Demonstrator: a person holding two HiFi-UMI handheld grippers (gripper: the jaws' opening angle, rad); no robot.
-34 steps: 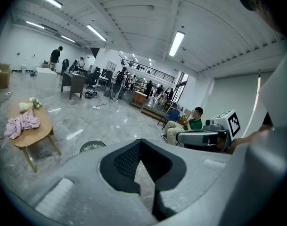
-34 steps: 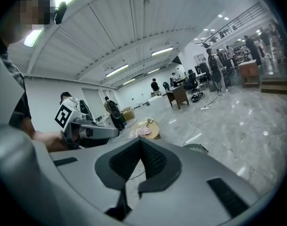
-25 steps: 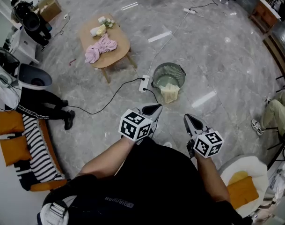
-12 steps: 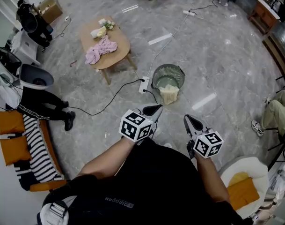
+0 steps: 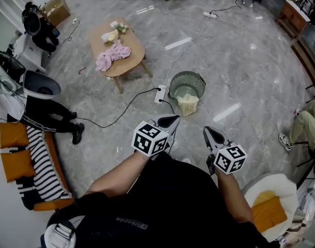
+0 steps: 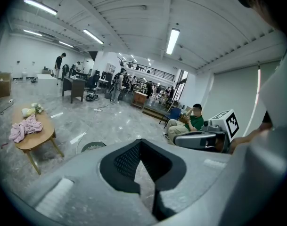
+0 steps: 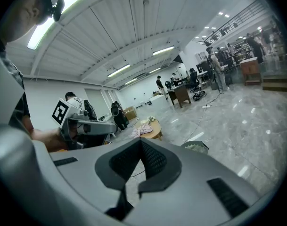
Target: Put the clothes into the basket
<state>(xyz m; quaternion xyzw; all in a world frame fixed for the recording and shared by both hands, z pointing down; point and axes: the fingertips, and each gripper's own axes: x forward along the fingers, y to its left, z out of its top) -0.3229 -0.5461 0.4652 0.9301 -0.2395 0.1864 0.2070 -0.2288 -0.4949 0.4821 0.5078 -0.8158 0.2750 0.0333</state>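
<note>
- The only print I can see is a short pale line on the wearer's black shirt (image 5: 131, 221), upside down from the head view and too small to read with any certainty
- Each gripper carries a cube with square black-and-white markers, no letters on them
- The basket (image 5: 187, 84), round and grey-green, stands on the marble floor (image 5: 250, 61) ahead of both grippers and well apart from them
- A pale yellow cloth (image 5: 188, 103) hangs over its near rim and down onto the floor
- The pink clothes (image 5: 112, 54) lie bunched on the oval wooden table (image 5: 132, 48), off to the left beyond the basket; a small yellow-white bundle (image 5: 111, 33) sits at the table's far end
- A white power strip (image 5: 159, 93) lies just beside the basket, and its black cable (image 5: 121, 110) trails across the floor towards the left
- A striped sofa with orange cushions (image 5: 12, 134) is at the left edge, and a seated person (image 5: 302, 125) is at the right edge
- Both forearms reach forward from the body, side by side and apart, tipped slightly down
- The left gripper (image 5: 173, 119) has its jaws pressed together with nothing between them
- The right gripper (image 5: 208, 131) is the same, tips closed on nothing
</note>
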